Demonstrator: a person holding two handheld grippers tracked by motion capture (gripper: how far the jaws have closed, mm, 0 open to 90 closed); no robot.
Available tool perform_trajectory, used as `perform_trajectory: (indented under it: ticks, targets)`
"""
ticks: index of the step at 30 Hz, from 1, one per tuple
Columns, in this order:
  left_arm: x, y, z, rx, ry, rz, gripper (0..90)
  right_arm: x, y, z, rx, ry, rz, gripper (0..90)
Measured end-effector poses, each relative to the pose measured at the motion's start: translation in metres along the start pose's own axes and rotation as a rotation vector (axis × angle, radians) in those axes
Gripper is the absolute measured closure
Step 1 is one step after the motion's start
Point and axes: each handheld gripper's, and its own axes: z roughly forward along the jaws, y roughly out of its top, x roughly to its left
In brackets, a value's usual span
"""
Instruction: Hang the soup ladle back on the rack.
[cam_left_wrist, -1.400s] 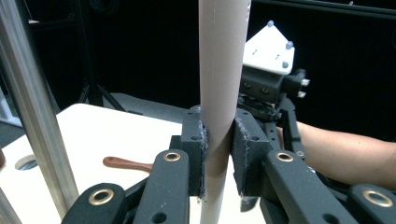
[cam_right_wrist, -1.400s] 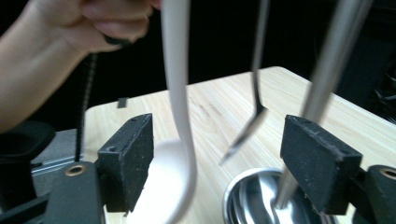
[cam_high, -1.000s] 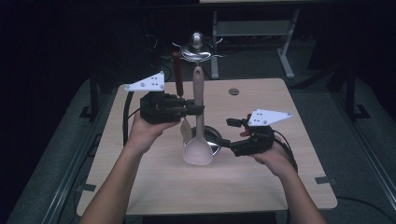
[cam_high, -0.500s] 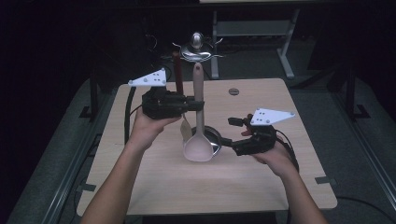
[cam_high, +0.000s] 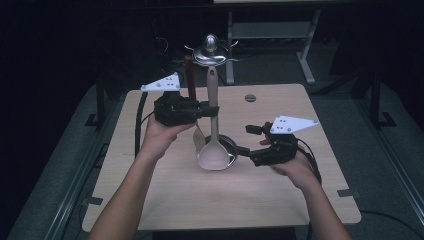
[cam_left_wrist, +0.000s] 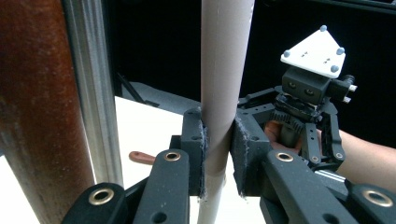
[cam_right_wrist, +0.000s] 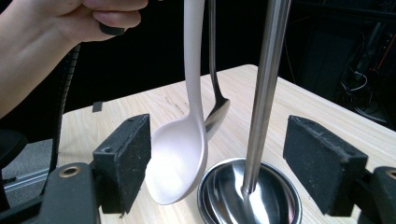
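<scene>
The left gripper (cam_high: 212, 111) is clamped on the handle of a pale ladle (cam_high: 215, 150), pads tight on both sides in the left gripper view, and it's shifted a bit toward the far side compared with a second ago, so the ladle now hangs lined up under the utensil stand (cam_high: 212, 52). Its bowl sits just over the stand's steel base (cam_right_wrist: 250, 198). The right gripper (cam_high: 247, 140) hasn't budged, jaws spread wide around the pole (cam_right_wrist: 266, 93), gripping nothing. Looks like the ladle's about to go on a hook; a metal spoon (cam_right_wrist: 215, 109) already hangs there.
</scene>
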Motion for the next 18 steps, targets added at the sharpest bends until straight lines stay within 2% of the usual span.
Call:
perform_trajectory:
  ticks: [6, 8, 10, 12, 18]
  targets:
    - [0.000, -0.001, -0.002, -0.017, -0.005, 0.004, 74.3, 0.000, 0.000, 0.000, -0.001, 0.000, -0.003, 23.3]
    - [-0.002, 0.000, -0.003, -0.028, 0.000, 0.009, 67.2, 0.000, 0.001, 0.000, 0.000, 0.000, -0.004, 23.3]
    - [-0.004, 0.001, -0.007, -0.023, 0.028, 0.022, 65.8, 0.000, 0.001, 0.000, 0.000, 0.000, -0.004, 23.3]
    - [-0.004, 0.001, -0.010, -0.021, 0.036, 0.031, 65.7, 0.000, 0.001, 0.000, 0.000, 0.000, -0.004, 23.3]
    - [-0.004, 0.005, -0.025, -0.038, 0.064, 0.017, 65.8, 0.001, 0.001, -0.001, -0.003, -0.002, -0.002, 23.3]
